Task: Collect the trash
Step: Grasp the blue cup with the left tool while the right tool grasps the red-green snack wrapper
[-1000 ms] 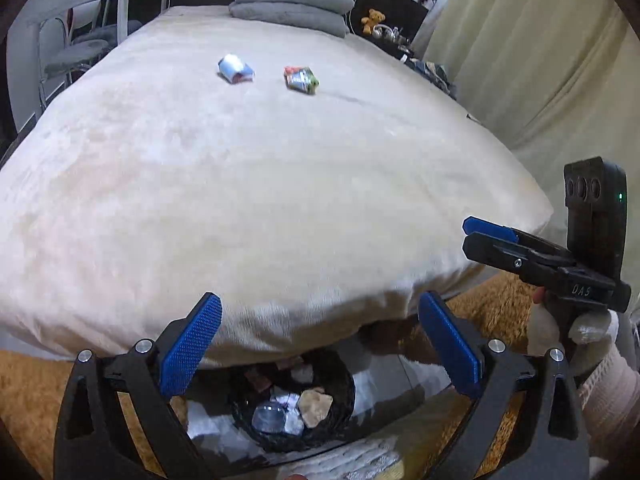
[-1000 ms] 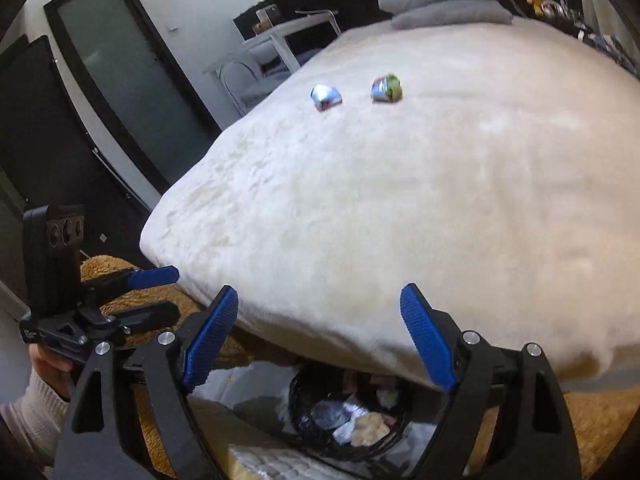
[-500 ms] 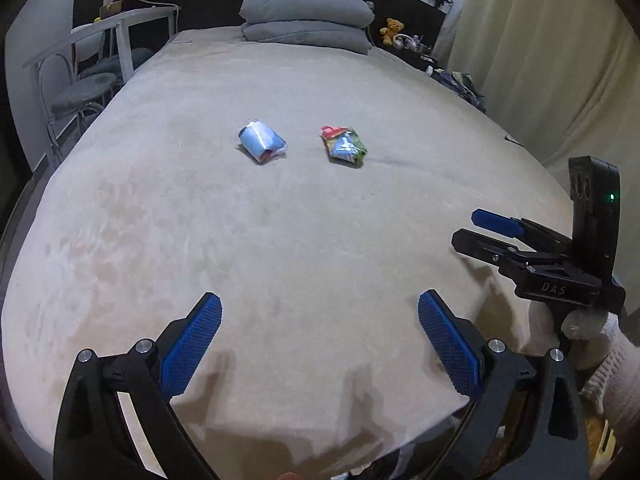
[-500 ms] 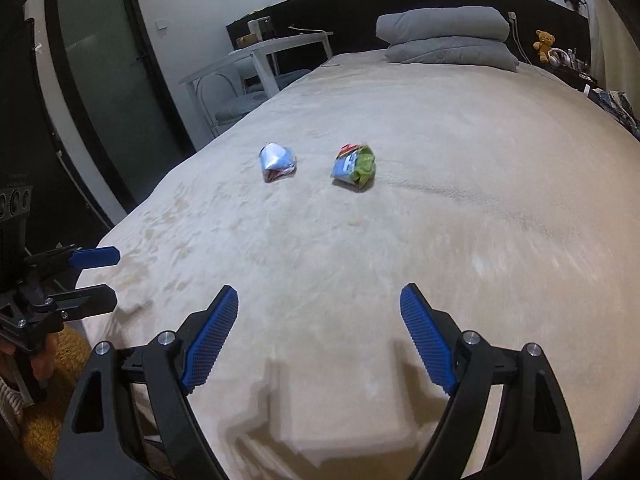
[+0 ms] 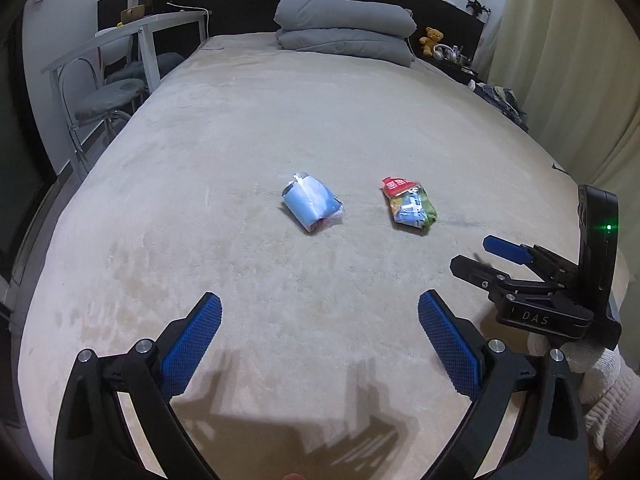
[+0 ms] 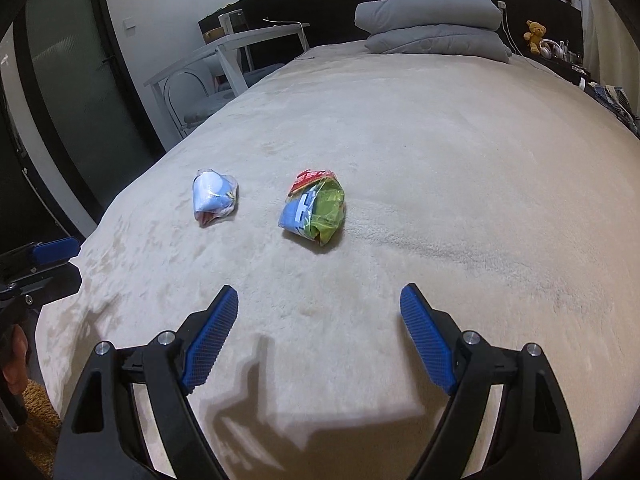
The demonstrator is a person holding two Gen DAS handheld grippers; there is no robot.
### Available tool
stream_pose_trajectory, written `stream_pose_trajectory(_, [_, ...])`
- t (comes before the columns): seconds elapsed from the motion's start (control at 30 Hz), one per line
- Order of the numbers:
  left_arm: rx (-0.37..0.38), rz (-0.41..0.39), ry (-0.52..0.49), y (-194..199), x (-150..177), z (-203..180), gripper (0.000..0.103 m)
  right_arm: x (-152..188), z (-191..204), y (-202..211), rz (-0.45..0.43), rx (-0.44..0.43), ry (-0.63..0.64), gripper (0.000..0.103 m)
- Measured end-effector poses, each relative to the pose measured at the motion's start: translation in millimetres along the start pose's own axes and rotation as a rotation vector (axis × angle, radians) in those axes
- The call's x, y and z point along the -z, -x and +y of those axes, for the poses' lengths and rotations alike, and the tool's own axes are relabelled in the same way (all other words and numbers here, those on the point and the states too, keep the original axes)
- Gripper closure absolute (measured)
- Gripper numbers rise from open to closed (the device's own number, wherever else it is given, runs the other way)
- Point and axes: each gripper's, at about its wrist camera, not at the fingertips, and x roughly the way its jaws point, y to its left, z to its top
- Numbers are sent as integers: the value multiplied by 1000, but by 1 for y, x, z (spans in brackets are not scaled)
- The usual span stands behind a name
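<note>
Two pieces of trash are seen lying near the middle of a bed (image 5: 248,128) covered in a beige plush blanket. A crumpled blue-and-white wrapper (image 5: 313,207) rests on the side toward the white side table (image 5: 132,36), and a crumpled wrapper printed in red, green and blue (image 5: 409,206) lies near it on the side toward the curtain (image 5: 572,80), the two kept apart by a strip of bare blanket.

The left tool (image 5: 320,348) is held above the near part of the bed, its blue pads spread wide with nothing between them. The right tool (image 6: 320,340) is likewise held wide apart and empty, with the multicoloured wrapper ahead of it and well clear of its pads. Neither wrapper is touched.

At the head of the bed, a folded grey duvet (image 5: 344,32) is stacked, and a small teddy bear (image 5: 431,40) sits beside it.
</note>
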Motion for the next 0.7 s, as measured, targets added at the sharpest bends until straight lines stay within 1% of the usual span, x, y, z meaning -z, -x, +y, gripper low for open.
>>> stream_pose_trajectory(0.23, [-41, -7, -18, -13, -13, 6, 6, -23, 6, -35, -7, 46, 21, 20])
stream_pose_trajectory(0.3, [-55, -5, -17, -19, -17, 9, 6, -30, 10, -42, -28, 70, 31, 20])
stream_pose_trajectory(0.37, [-69, -5, -10, -24, -20, 14, 6, -34, 16, -46, -53, 83, 61, 20])
stream_pose_trajectory(0.53, [-91, 19, 44, -41, -24, 30, 6, -44, 24, -66, -35, 123, 104, 22])
stream_pose_trajectory(0.6, [-73, 22, 69, -43, -25, 35, 6, -48, 23, -77, -8, 134, 103, 28])
stream_pose_trajectory(0.63, [-70, 16, 85, -44, -26, 38, 6, -50, 22, -83, 13, 133, 100, 35])
stream_pose_trajectory(0.67, [-70, 12, 96, -45, -27, 39, 6, -52, 19, -88, 30, 133, 94, 39])
stream_pose_trajectory(0.7, [-69, 10, 101, -45, -28, 40, 6, -53, 18, -92, 34, 132, 92, 41])
